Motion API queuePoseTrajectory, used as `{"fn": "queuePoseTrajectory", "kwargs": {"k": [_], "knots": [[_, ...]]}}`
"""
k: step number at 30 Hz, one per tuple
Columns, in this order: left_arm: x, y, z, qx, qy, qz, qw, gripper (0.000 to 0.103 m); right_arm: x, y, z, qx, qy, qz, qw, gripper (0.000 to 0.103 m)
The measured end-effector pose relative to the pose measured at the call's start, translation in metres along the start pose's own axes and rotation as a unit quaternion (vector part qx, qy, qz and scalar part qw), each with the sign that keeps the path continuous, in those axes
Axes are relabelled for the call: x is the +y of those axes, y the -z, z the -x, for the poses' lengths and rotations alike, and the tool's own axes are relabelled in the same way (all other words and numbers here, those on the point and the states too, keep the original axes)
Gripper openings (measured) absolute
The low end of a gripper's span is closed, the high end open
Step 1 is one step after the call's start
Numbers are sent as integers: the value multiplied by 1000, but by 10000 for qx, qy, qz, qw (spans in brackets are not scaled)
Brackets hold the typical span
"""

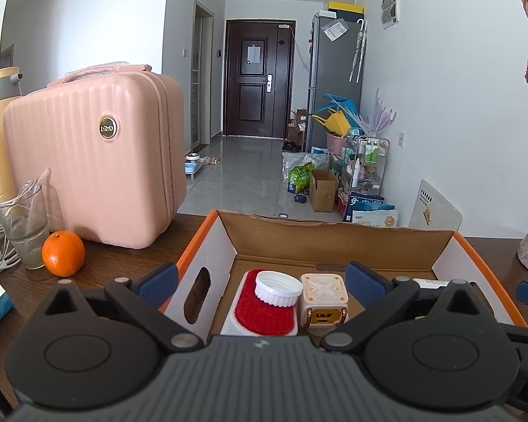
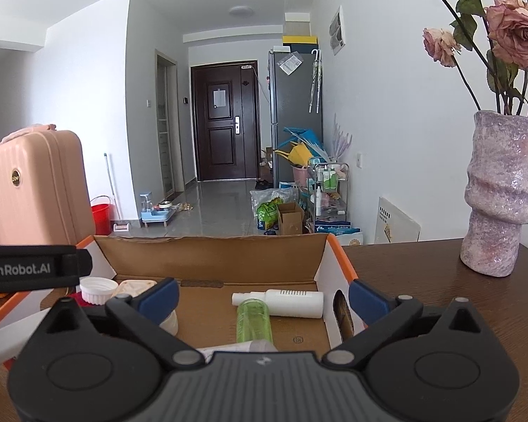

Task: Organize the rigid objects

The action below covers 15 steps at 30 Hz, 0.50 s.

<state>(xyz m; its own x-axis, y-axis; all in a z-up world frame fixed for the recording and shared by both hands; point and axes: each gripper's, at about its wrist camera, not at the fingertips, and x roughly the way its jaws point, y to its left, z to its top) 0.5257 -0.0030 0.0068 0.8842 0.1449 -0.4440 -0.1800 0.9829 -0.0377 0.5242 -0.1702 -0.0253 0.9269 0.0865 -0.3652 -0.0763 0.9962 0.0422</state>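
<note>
Both the left gripper (image 1: 260, 279) and right gripper (image 2: 264, 295) hover wide open and empty above the orange-edged cardboard box (image 2: 214, 256), where the light, rigid, slippery white plastic spray bottle (image 2: 285, 303) lies far right; grasp mid-body.

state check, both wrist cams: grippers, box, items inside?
left gripper: open, empty, over box
right gripper: open, empty, over box
cardboard box: open-topped
white cap: loose, atop red-topped item
white bottle: lying on side
green bottle: lying flat
</note>
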Motion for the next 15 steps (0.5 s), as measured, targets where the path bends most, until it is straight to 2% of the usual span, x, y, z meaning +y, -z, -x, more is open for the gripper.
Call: {"fn": "queuePoseTrajectory", "kwargs": {"k": [15], "knots": [[-1, 0, 6, -63, 32, -13, 10000, 103, -1, 0, 6, -43, 41, -42, 10000, 103]]}}
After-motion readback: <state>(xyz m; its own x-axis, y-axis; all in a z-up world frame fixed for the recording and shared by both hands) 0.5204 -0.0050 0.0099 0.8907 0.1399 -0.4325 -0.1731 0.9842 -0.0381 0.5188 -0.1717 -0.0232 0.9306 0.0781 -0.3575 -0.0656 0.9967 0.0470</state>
